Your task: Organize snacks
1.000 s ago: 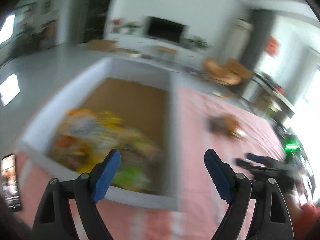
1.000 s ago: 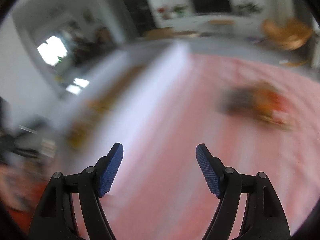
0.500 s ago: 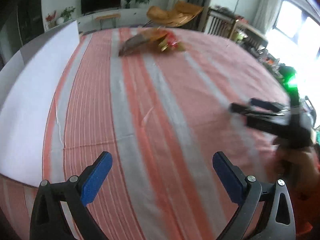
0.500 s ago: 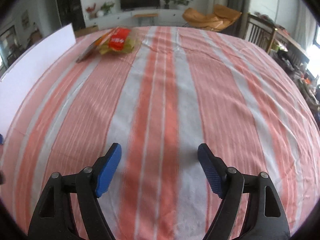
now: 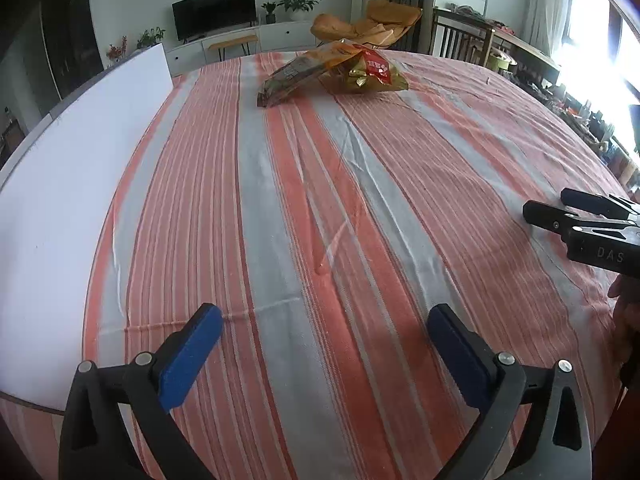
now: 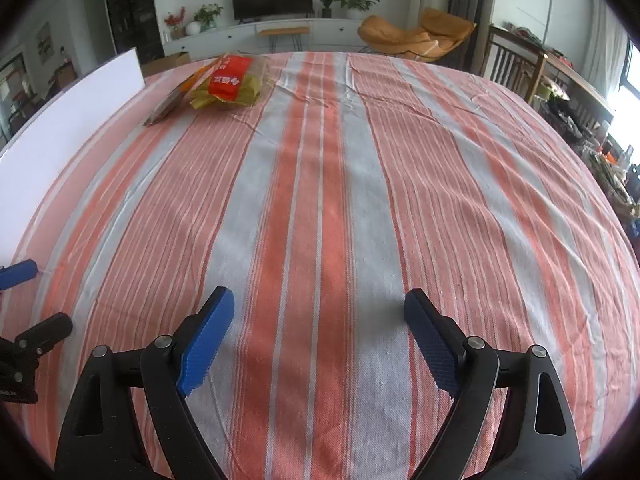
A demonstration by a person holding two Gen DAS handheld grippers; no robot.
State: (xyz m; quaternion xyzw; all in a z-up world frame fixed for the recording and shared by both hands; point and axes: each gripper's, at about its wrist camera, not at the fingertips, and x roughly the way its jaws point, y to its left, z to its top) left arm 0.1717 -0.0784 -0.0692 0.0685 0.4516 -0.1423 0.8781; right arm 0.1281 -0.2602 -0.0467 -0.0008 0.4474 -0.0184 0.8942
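Note:
A red and gold snack bag (image 5: 368,74) (image 6: 230,82) lies at the far side of the striped tablecloth, with a darker flat packet (image 5: 292,80) (image 6: 168,106) leaning against it. My left gripper (image 5: 324,344) is open and empty, low over the near cloth, far from the snacks. My right gripper (image 6: 318,330) is open and empty, also over the near cloth. The white box's outer wall (image 5: 60,208) (image 6: 68,120) runs along the left; its inside is hidden.
The red and grey striped cloth (image 5: 320,200) covers the table. The right gripper shows at the right edge of the left wrist view (image 5: 592,224). The left gripper shows at the left edge of the right wrist view (image 6: 24,320). Chairs and a TV unit stand beyond the table.
Both grippers swung away from the white box of snacks to face the far snack bags over the cloth. Both stay open and empty.

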